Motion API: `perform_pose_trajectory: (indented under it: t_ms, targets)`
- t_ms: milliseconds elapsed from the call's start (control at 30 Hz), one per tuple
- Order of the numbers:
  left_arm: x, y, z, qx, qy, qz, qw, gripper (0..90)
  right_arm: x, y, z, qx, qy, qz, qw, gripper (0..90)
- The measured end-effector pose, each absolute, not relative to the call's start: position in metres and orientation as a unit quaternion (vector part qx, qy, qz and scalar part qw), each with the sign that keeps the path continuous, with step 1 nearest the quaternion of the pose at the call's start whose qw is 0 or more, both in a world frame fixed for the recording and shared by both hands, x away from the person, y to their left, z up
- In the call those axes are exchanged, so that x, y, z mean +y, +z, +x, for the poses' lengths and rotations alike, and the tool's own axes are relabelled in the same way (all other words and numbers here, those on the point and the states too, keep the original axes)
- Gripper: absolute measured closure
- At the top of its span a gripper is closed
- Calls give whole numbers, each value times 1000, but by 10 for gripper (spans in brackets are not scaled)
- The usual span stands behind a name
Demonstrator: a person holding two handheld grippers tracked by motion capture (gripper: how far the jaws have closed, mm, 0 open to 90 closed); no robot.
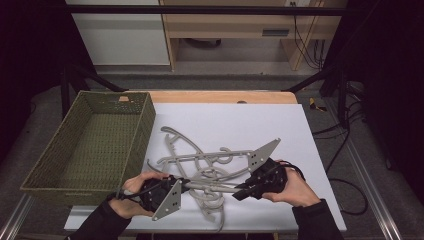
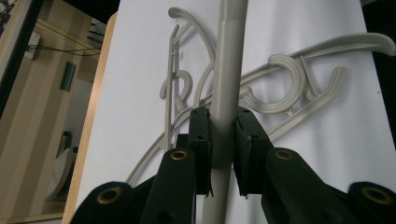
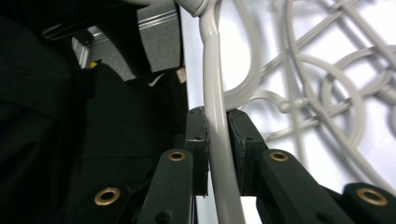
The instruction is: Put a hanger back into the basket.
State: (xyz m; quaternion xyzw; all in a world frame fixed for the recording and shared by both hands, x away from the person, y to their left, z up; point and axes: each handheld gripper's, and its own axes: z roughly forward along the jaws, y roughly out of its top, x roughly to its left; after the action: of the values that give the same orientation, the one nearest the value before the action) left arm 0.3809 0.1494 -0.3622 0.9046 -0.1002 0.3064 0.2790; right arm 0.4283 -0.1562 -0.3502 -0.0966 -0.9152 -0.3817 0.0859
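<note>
Several grey plastic hangers [image 1: 200,159] lie tangled on a white sheet [image 1: 225,120] at the table's near side. One hanger's straight bar [image 1: 212,188] runs between my two grippers. My left gripper [image 1: 187,186] is at the bar's left end. In the left gripper view its jaws [image 2: 223,116] press on the grey bar [image 2: 229,56] from both sides. My right gripper [image 1: 237,194] is at the other end. The right gripper view has its jaws [image 3: 215,116] shut on a curved grey hanger arm [image 3: 210,60]. Both hands are low, near the table's front edge.
A deep green woven basket [image 1: 145,125] stands at the left, hanging partly off the sheet, with nothing visible inside it. The far half of the white sheet is bare. Beyond the table are a wooden desk [image 1: 225,25] and cables on the floor [image 1: 345,150].
</note>
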Motion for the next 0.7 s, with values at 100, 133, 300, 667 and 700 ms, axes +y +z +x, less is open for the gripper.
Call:
perform_pose_trajectory:
  t_ms: [100,133,300,667,700]
  targets:
    - [150,-360,381,-93,302,906,283,798,-158,-349,429,-913,-389,-103,73,772]
    - [150,-359,381,-85,294,908,286,801,-159,-349,429,-912,-392,-103,65,759]
    - [149,-363,382,-31,257,904,342,802,-162,-346,428,-905,-412,-105,25,725]
    - [151,-354,398,82,239,907,336,802,-189,-329,426,-825,-527,-174,-109,450]
    - [152,-353,401,96,235,905,340,803,-192,-329,425,-816,-534,-183,-121,399]
